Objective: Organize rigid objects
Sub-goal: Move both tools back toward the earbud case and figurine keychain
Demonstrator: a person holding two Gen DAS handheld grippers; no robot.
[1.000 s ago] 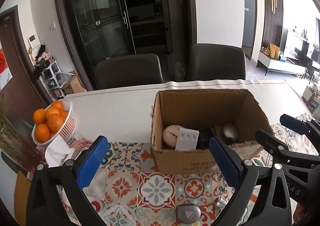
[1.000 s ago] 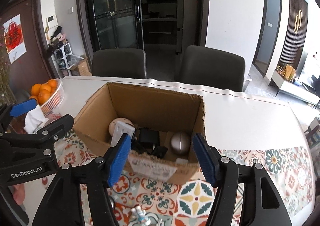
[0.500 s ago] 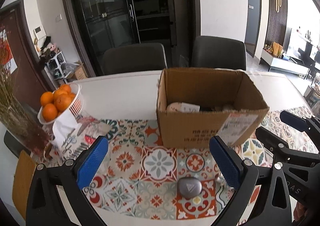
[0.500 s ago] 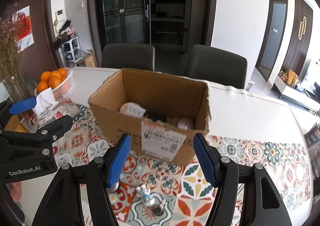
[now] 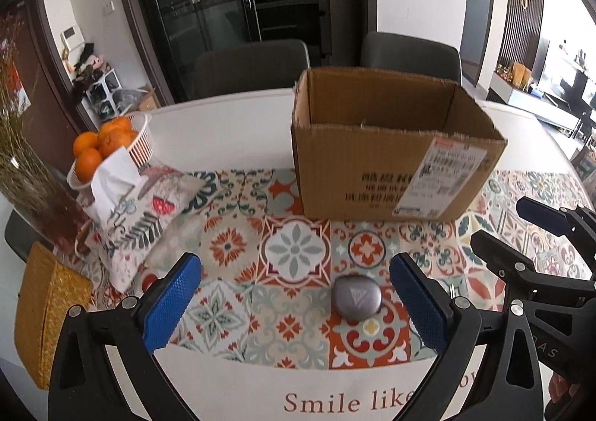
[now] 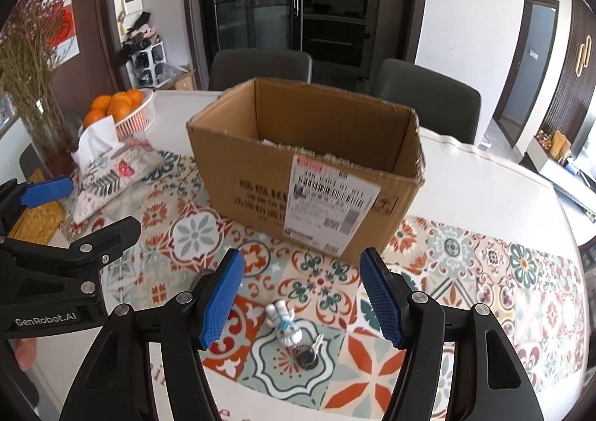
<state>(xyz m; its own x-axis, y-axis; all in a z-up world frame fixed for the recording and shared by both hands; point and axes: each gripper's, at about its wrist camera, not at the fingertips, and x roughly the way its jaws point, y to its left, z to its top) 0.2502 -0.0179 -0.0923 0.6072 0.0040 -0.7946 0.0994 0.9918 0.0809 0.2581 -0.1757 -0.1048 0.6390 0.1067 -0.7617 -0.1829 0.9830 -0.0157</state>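
Note:
An open cardboard box [image 5: 391, 167] [image 6: 309, 175] stands on the patterned tablecloth; its contents are hidden from this low angle. A grey rounded case [image 5: 356, 296] lies on the cloth in front of the box, between the blue pads of my left gripper [image 5: 294, 303], nearer the right pad, untouched. My left gripper is open. In the right wrist view a small white-and-blue figurine on a keyring [image 6: 287, 326] lies on the cloth between the pads of my right gripper [image 6: 301, 300], which is open and holds nothing. Each gripper shows at the edge of the other's view.
A white basket of oranges [image 5: 111, 145] and a tissue pouch with floral print [image 5: 134, 205] sit at the left. A vase of dried flowers [image 6: 41, 115] and a yellow woven item [image 5: 44, 316] are at the far left. Two dark chairs [image 6: 421, 100] stand behind the table.
Both grippers have pulled back from above the box and sunk toward the cloth. The box interior has dropped out of sight; the grey case and the figurine now lie between the pads.

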